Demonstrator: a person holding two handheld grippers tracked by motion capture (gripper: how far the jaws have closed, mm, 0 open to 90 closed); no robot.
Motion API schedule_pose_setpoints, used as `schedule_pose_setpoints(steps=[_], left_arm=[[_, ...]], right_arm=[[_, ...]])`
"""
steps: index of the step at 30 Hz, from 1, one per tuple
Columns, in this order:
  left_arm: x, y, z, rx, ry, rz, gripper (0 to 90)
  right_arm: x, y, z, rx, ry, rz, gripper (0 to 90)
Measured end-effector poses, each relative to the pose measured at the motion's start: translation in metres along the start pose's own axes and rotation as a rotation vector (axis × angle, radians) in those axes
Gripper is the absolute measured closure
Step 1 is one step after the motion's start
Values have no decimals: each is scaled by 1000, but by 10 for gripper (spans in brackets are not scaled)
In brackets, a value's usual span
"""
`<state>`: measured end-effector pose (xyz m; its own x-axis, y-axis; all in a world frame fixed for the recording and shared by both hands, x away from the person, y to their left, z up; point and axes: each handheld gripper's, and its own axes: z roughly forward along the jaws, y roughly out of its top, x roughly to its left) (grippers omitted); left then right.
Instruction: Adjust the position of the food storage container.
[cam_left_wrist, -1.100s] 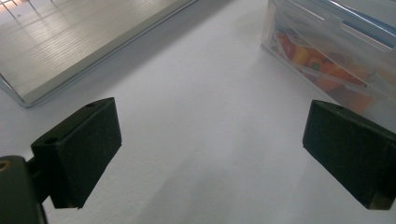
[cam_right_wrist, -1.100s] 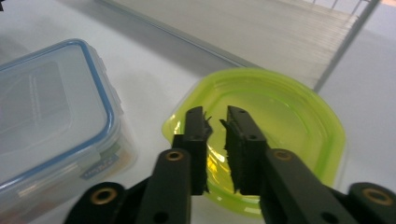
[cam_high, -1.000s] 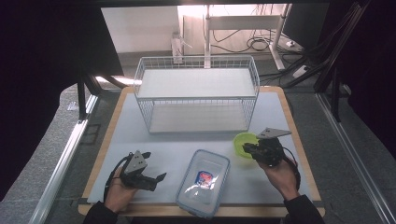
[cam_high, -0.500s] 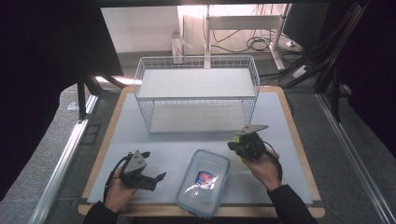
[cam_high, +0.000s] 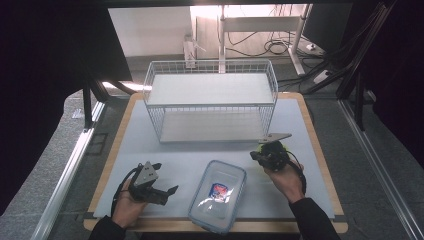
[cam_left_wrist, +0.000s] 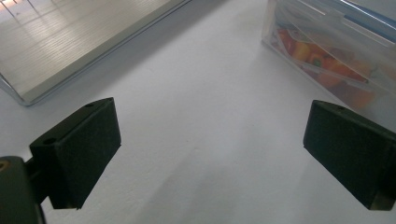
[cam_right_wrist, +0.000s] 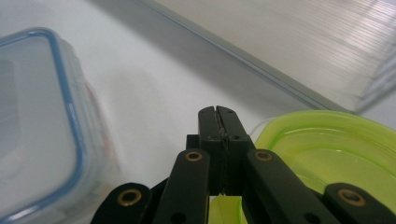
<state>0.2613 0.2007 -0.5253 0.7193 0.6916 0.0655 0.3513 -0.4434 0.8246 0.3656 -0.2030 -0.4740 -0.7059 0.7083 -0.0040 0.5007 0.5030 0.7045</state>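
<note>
Near the table's front right, right tongs pinched shut on the rim of a lime-green translucent plastic bowl; wire basket lies just beyond. Left tongs gape wide, empty, farther off beside the clear blue-rimmed box.

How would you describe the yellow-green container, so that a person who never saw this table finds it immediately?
Start at the white wire basket at the back of the table. In front of its right corner, beside the right hand-held gripper, lies a small round container. Its yellow-green colour separates it from the clear rectangular food box with the blue-edged lid.
</note>
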Motion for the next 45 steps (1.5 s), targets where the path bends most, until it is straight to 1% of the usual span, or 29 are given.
schedule_pose_setpoints(steps=[8, 16, 19, 21, 23, 25, 26, 29, 31, 32, 34, 38, 41, 42, 45], left_arm=[[0, 0, 0, 2, 0, 2, 42], [0, 0, 1, 4, -1, 4, 42], [0, 0, 1, 5, -2, 3, 42], [-1, 0, 0, 1, -3, 0, 41], [-1, 0, 0, 1, -9, -5, 43], [-1, 1, -2, 0, -19, -21, 48], [-2, 1, -2, -2, -25, -31, 53], [-3, 2, -4, 3, -48, -48, 52], [-5, 4, -6, 5, -59, -55, 44], [-6, 4, -8, -5, -67, -61, 43], [-7, 6, -10, -14, -80, -75, 65], [-10, 7, -14, -15, -66, -67, 122], [-12, 6, -18, -29, -72, -79, 157], [-12, 6, -20, -32, -67, -82, 165], [-12, 4, -24, -37, -53, -96, 198]], right_arm=[[-18, -11, -11, -8, -29, 42, 900], [-37, -20, -21, -21, -74, 88, 900], [-40, -22, -23, -23, -80, 100, 900], [-39, -22, -24, -30, -80, 94, 900], [-35, -22, -26, -40, -70, 72, 900], [-30, -22, -29, -46, -63, 48, 898], [-28, -22, -30, -52, -49, 38, 897], [-19, -24, -35, -57, -35, 10, 896], [-13, -27, -37, -65, -16, -3, 897], [-10, -28, -38, -66, -5, -13, 898], [-1, -30, -40, -73, 20, -25, 899], [19, -37, -44, -67, 65, -53, 900], [34, -45, -46, -72, 113, -45, 900], [39, -47, -46, -68, 130, -40, 900], [55, -55, -45, -44, 173, -56, 900]])
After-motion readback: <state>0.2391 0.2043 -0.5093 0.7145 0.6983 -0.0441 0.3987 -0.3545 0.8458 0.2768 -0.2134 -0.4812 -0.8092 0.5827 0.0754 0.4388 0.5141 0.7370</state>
